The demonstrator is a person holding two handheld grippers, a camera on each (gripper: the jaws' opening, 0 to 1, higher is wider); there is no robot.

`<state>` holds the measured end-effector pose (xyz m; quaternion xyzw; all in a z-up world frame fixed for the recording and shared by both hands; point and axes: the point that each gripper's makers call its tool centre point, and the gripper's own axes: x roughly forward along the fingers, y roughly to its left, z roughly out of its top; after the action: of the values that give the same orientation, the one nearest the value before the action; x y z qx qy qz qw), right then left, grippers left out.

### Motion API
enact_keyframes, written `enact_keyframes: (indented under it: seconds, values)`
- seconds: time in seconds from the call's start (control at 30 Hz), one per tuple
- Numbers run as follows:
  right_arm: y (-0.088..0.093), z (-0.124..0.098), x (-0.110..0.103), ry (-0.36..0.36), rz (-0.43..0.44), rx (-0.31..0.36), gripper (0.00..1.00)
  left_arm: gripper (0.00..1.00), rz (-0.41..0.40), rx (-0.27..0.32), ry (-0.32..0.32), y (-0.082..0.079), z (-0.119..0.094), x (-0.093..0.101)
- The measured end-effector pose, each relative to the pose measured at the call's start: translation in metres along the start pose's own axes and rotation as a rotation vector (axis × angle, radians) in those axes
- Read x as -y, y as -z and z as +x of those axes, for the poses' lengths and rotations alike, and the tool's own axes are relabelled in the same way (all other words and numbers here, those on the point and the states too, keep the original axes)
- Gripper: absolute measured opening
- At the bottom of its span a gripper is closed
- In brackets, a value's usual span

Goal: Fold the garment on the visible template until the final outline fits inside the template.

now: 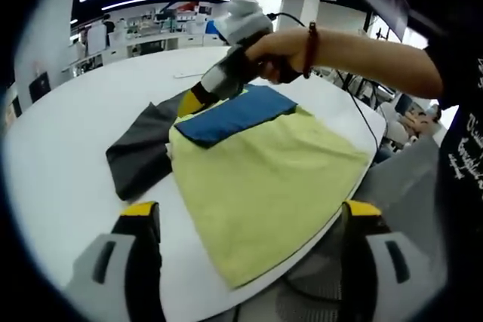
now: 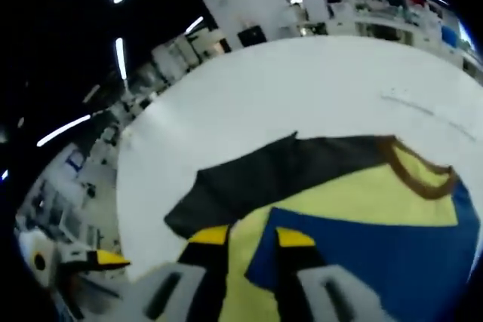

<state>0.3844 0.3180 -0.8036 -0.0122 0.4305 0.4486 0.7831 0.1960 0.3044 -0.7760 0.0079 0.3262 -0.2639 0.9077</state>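
I see a white round table (image 1: 60,164) with a garment (image 1: 264,186) lying on it: a yellow body, a dark grey sleeve (image 1: 139,152) spread out to the left, and a blue panel (image 1: 238,115) lying across its far part. In the right gripper view the garment (image 2: 362,197) shows a brown collar edge (image 2: 415,175) at its far right, with the grey sleeve (image 2: 279,175) stretching left of the yellow cloth and the blue panel (image 2: 392,258) near and right.

Left gripper (image 1: 249,220): its two jaws rise at the near edge, spread wide, nothing between them; the near corner of the yellow cloth lies between them on the table.

Right gripper (image 1: 192,102): in the left gripper view a hand (image 1: 283,50) with a dark bracelet (image 1: 311,50) on the wrist holds it from the far right, yellow tips down at the far-left corner of the blue panel, where yellow, blue and grey meet. In its own view the right gripper (image 2: 249,239) has jaws close together over the edge of the blue panel and yellow cloth; I cannot tell whether they pinch the cloth.

I cannot make out any template outline on the table.

An office with desks and ceiling light strips lies far behind.
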Motion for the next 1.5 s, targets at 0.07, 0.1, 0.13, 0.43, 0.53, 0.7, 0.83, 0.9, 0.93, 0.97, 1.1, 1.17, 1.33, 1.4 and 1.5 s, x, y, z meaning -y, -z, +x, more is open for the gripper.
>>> enact_keyframes:
  seconds: [0.07, 0.1, 0.13, 0.43, 0.53, 0.7, 0.83, 0.9, 0.93, 0.97, 1.1, 1.17, 1.33, 1.4, 1.5]
  values:
    - [-0.002, -0.004, 0.005, 0.016, -0.023, 0.019, 0.34, 0.99, -0.004, 0.002, -0.009, -0.001, 0.000, -0.002]
    - [-0.002, -0.007, 0.007, 0.025, -0.036, 0.025, 0.39, 0.99, -0.004, 0.003, -0.011, -0.001, -0.001, -0.002]
    - [-0.002, -0.008, 0.009, 0.032, -0.043, 0.029, 0.43, 0.99, -0.004, 0.005, -0.013, -0.001, -0.001, -0.004]
    - [-0.004, -0.027, 0.034, 0.089, -0.074, 0.087, 0.84, 0.99, 0.003, 0.019, -0.042, -0.009, -0.003, -0.010]
    - [-0.002, -0.037, 0.040, 0.095, -0.085, 0.100, 0.92, 0.99, 0.002, 0.019, -0.045, -0.010, -0.003, -0.011]
    - [-0.002, -0.056, 0.057, 0.140, -0.086, 0.127, 0.99, 0.99, 0.005, 0.019, -0.053, -0.012, -0.004, -0.010]
    - [0.001, -0.076, 0.064, 0.147, -0.078, 0.143, 0.99, 0.99, 0.012, 0.020, -0.052, -0.014, -0.004, -0.009]
    - [0.001, -0.083, 0.073, 0.156, -0.073, 0.157, 0.99, 0.99, 0.017, 0.018, -0.050, -0.015, -0.004, -0.007]
    - [0.003, -0.087, 0.077, 0.159, -0.071, 0.159, 0.99, 0.99, 0.019, 0.018, -0.049, -0.016, -0.004, -0.006]
    - [0.005, -0.092, 0.083, 0.168, -0.068, 0.165, 0.99, 0.99, 0.021, 0.018, -0.049, -0.016, -0.004, -0.006]
    - [0.019, -0.114, 0.092, 0.188, -0.063, 0.166, 0.93, 0.99, 0.021, 0.017, -0.050, -0.015, -0.004, -0.008]
    - [0.022, -0.121, 0.099, 0.196, -0.062, 0.171, 0.94, 0.99, 0.019, 0.016, -0.051, -0.015, -0.003, -0.008]
    - [0.036, -0.146, 0.117, 0.226, -0.058, 0.175, 0.90, 0.99, 0.014, 0.015, -0.051, -0.017, -0.002, -0.010]
    - [0.040, -0.153, 0.122, 0.233, -0.056, 0.178, 0.86, 0.99, 0.017, 0.014, -0.051, -0.017, -0.001, -0.010]
    - [0.050, -0.162, 0.131, 0.249, -0.045, 0.180, 0.79, 0.99, 0.014, 0.016, -0.055, -0.018, 0.002, -0.011]
